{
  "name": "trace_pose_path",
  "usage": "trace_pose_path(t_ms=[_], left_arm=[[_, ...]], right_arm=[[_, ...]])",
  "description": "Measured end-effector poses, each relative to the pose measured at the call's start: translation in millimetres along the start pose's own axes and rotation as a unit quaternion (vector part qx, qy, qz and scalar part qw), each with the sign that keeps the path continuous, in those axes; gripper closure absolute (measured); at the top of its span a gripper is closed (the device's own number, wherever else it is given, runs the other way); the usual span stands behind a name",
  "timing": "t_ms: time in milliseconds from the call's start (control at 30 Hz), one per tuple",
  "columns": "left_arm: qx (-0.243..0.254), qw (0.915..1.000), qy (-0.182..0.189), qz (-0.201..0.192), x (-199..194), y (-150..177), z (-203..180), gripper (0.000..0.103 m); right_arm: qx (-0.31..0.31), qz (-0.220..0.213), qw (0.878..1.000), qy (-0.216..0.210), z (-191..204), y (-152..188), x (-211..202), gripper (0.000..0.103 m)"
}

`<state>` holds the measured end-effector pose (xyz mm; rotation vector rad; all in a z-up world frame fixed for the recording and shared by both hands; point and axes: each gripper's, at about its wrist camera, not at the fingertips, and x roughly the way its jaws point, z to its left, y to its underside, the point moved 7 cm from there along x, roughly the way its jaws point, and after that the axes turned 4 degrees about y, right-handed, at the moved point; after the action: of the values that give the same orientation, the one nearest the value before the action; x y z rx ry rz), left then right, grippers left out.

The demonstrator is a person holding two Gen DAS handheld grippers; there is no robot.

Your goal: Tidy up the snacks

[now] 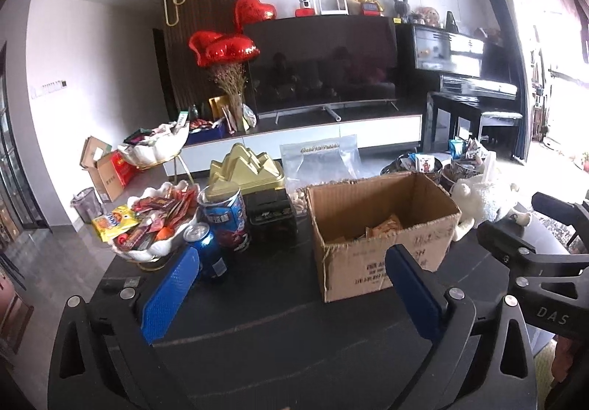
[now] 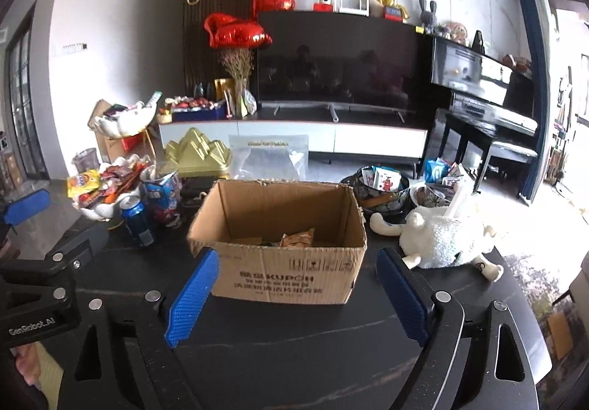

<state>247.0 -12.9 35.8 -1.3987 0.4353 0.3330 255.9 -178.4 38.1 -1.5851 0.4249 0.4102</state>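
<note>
An open cardboard box (image 1: 383,244) (image 2: 283,262) stands on the dark table with a few snack packets (image 2: 296,237) at its bottom. A white shell bowl (image 1: 154,222) (image 2: 106,192) heaped with snack packets stands at the left. Beside it are a blue soda can (image 1: 208,251) (image 2: 138,222) and a blue M&M's tub (image 1: 224,218) (image 2: 163,200). My left gripper (image 1: 291,288) is open and empty, low over the table before the box. My right gripper (image 2: 294,295) is open and empty, facing the box front.
A gold mountain-shaped tin (image 1: 244,170), a black box (image 1: 272,214) and a clear zip bag (image 1: 320,159) stand behind. Dark bowls of packets (image 2: 383,185) and a white plush sheep (image 2: 441,237) sit at the right. The TV cabinet lies beyond the table.
</note>
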Motion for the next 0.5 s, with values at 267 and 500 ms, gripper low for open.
trace_pose_path(t_ms=[267,500], left_arm=[[0.004,1.0000,-0.007,0.000,-29,34,-5,0.000],[0.005,1.0000,-0.003,-0.005,-49,54,-11,0.000]], right_arm=[[0.008,-0.012,1.000,0.000,-3,31,-32,0.011],[0.014,-0.012,1.000,-0.003,-3,52,-51,0.011]])
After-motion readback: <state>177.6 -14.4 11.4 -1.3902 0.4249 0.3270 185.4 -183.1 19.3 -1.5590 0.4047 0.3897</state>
